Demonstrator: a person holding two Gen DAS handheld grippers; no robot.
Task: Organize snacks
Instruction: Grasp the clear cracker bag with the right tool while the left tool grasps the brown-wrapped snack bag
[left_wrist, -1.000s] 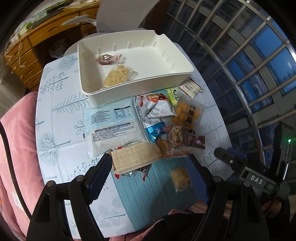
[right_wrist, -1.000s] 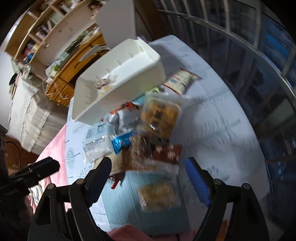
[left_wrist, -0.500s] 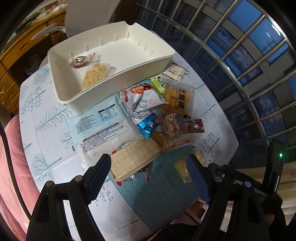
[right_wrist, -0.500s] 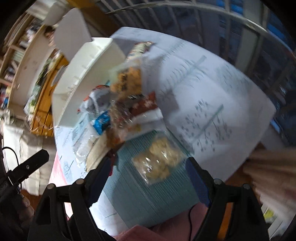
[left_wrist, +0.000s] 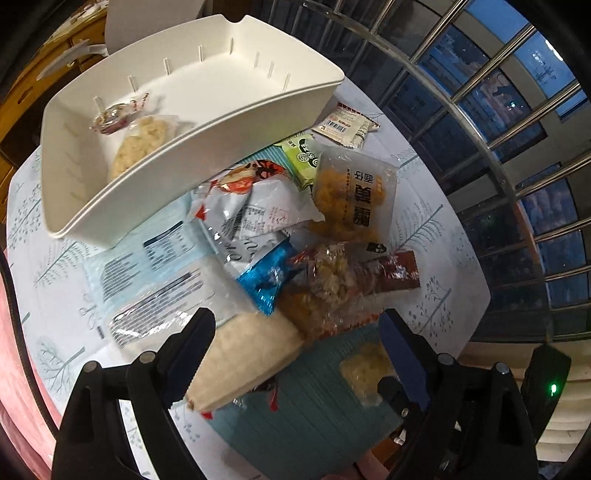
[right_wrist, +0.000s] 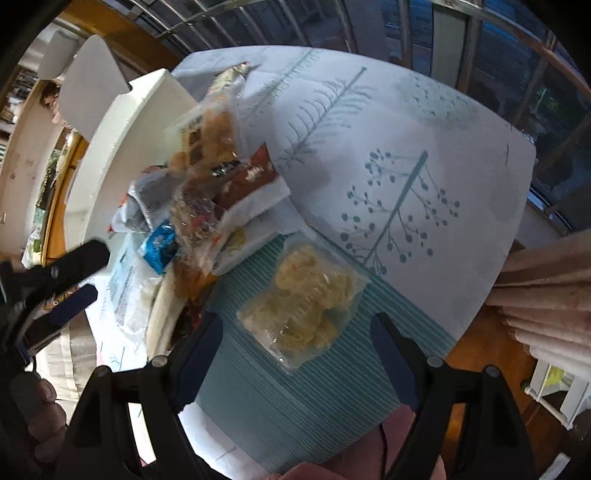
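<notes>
Two snacks already lie in the white bin (left_wrist: 192, 147) as my left gripper (left_wrist: 297, 343), jaws just widening and empty, hangs over the stiff tan packet (left_wrist: 247, 362), while my right gripper (right_wrist: 295, 334), jaws apart, straddles the light, crushable clear noodle bag (right_wrist: 303, 295) on the teal mat (right_wrist: 280, 402), best pinched across its flat edges.

A cream-white bin (left_wrist: 207, 147) is seen on a pale tablecloth (right_wrist: 406, 147) printed with teal trees. A teal striped mat (right_wrist: 280, 398) lies at the table's near edge. A clear packet (right_wrist: 306, 306) shows pale yellow contents. A shiny blue wrapper (left_wrist: 267, 277), a light green packet (left_wrist: 301, 158) and a red-brown wrapper (left_wrist: 399, 273) are piled together.
</notes>
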